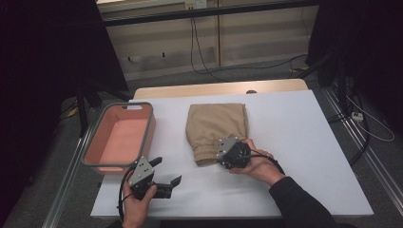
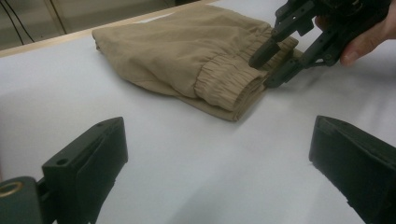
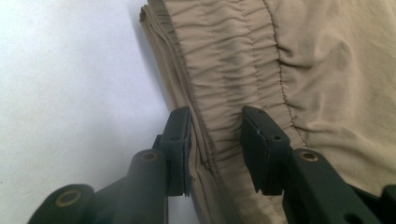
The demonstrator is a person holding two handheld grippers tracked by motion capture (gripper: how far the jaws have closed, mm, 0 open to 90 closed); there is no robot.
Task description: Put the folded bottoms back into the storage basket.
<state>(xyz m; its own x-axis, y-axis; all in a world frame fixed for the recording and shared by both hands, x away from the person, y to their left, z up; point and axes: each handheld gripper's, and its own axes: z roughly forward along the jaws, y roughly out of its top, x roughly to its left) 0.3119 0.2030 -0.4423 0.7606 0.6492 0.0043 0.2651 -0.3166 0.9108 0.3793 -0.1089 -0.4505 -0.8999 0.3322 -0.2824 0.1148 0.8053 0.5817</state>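
Folded tan shorts (image 1: 216, 123) lie on the white table (image 1: 294, 142), elastic waistband (image 2: 224, 84) toward the person. My right gripper (image 1: 221, 153) is at the waistband's near right corner. Its jaws straddle the gathered band (image 3: 224, 70), one on each side of the fabric edge, and stand slightly apart without pinching it (image 3: 215, 116). In the left gripper view the right gripper (image 2: 266, 70) has one jaw above and one below the cloth. My left gripper (image 1: 168, 171) is held near the table's front left, wide open and empty (image 2: 217, 126), pointing toward the shorts (image 2: 187, 51).
A pink bin with a grey rim (image 1: 124, 105) stands at the table's left edge, just beyond the left gripper. White table surface spreads to the right of the shorts and in front of them. Cables lie on the floor past the far edge.
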